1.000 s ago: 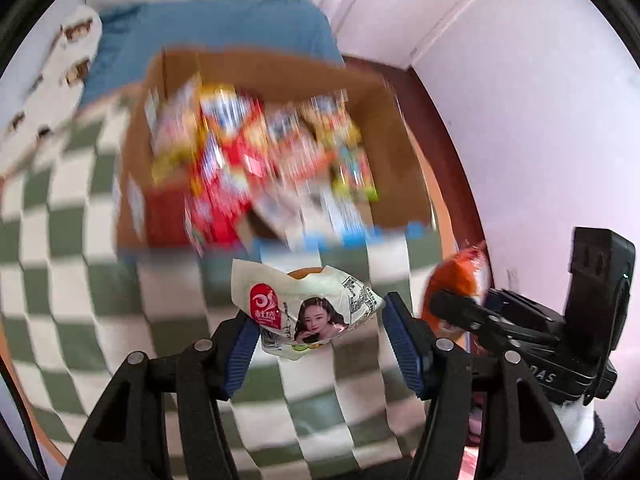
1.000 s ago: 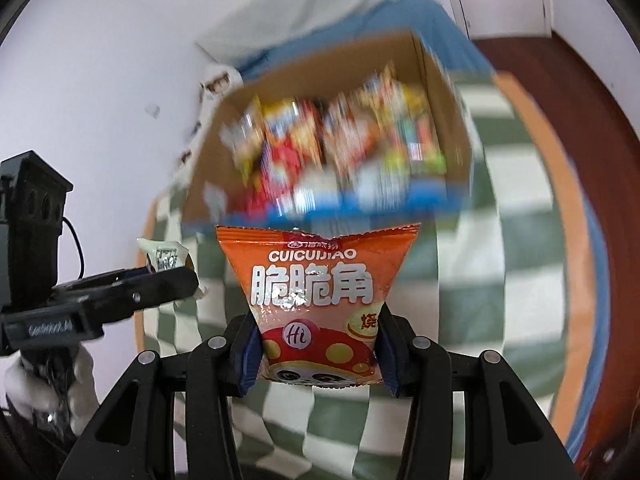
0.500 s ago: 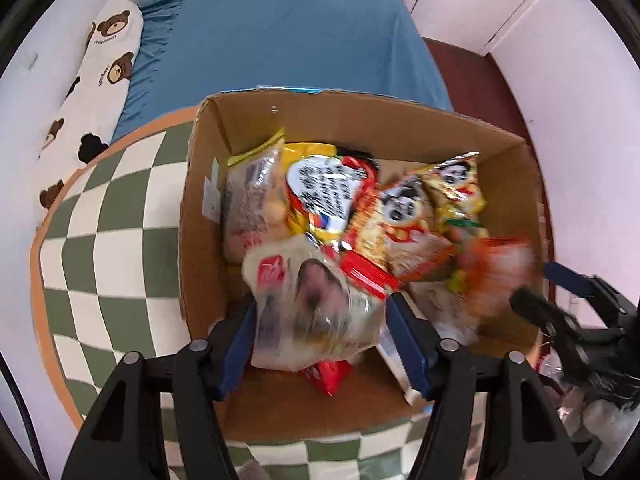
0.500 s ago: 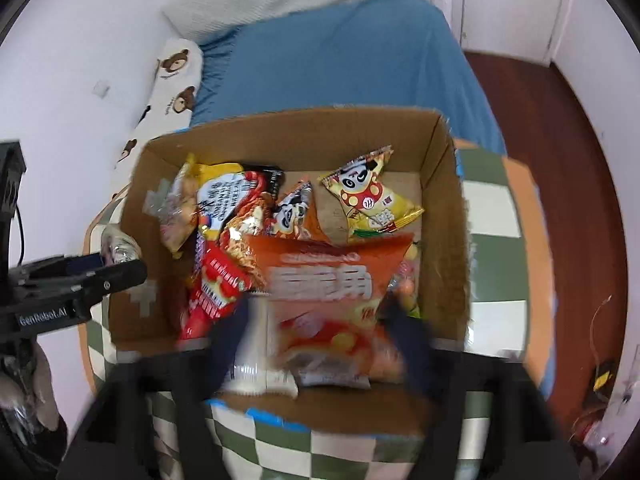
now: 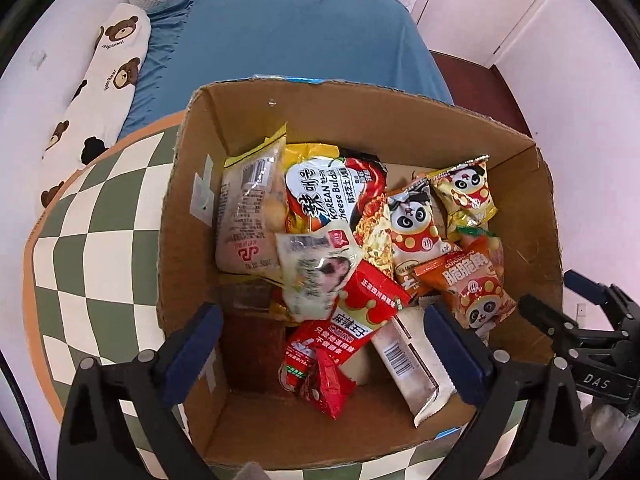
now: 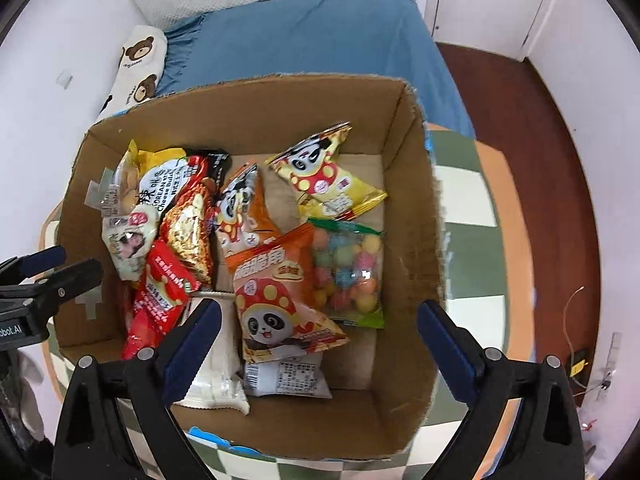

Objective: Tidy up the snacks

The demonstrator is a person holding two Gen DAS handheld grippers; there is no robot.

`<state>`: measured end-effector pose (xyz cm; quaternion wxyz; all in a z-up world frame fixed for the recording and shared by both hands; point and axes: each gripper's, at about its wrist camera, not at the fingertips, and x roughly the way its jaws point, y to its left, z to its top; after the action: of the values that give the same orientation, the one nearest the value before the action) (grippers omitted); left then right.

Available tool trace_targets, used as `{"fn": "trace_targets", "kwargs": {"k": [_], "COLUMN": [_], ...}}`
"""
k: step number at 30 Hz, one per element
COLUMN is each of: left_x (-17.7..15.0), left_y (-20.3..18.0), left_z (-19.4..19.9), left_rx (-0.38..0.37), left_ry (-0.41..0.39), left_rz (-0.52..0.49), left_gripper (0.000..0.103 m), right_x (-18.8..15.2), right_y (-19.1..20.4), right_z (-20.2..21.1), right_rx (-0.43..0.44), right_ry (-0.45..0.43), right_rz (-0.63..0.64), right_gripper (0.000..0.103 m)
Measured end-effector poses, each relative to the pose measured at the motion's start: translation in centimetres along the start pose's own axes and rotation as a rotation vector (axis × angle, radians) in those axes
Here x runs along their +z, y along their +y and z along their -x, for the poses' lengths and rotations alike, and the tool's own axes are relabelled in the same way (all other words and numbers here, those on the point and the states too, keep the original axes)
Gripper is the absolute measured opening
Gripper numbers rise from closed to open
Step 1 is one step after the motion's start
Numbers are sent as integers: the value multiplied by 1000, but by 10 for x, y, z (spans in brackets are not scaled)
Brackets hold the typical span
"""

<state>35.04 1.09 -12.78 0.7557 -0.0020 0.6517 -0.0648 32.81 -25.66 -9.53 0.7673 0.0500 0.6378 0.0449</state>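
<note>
1. Now both grippers hang above the box with jaws spread wide and nothing between them — the left gripper (image 5: 326, 346) over the box's near-left part, the right gripper (image 6: 320, 340) over its near-middle.
2. Between the left fingers (image 5: 196, 340) lies a red packet (image 5: 340, 336); a white bar wrapper (image 5: 412, 364) with a barcode lies just inside the right-hand finger.
3. Just ahead of the left fingertips, a pale pouch (image 5: 316, 272) with a face print rests atop the pile, overlapping the red packet and touching a noodle pack (image 5: 332, 196) beyond it.
4. Left of the noodle pack, a clear bag (image 5: 248, 216) leans against the box wall.
5. Between the right fingers (image 6: 192, 344), an orange panda bag (image 6: 276, 300) lies face up on top of the heap; a white wrapper (image 6: 288, 378) pokes out under its near edge.
6. Ahead and to the right of that bag sits a candy bag (image 6: 348, 276) of coloured balls, touching it; further out is a yellow panda bag (image 6: 324, 176), tilted.
7. A second orange panda bag (image 6: 240, 208) lies ahead of the fingers, partly under the first.
8. All snacks sit inside the cardboard box (image 6: 416, 184), which stands on a checked table (image 5: 100, 240).
9. Beyond the box lies a blue bed (image 5: 288, 40), with a bear pillow (image 5: 104, 80) at its left — far ahead of both grippers.
</note>
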Motion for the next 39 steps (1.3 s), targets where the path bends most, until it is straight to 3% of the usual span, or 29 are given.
{"fn": "trace_targets", "kwargs": {"k": [6,11,18,39], "left_x": [-5,-12,-38,-183], "left_y": [-11,-21,-30,-45], "left_z": [5,24,63,183], "left_rx": [29,62,51,32], "left_ry": [-20,-82,-190,-451], "left_rz": [-17,-40,-44,-30], "left_gripper": [103,103,103,103], "right_x": [-6,-12,-33,-178], "right_y": [4,4,5,22], "right_z": [11,23,56,207], "right_rx": [-14,-8,-11,-7], "right_ry": [-12,-45,-140,-466], "right_rz": [19,15,14,5], "right_gripper": [100,100,100,102]}}
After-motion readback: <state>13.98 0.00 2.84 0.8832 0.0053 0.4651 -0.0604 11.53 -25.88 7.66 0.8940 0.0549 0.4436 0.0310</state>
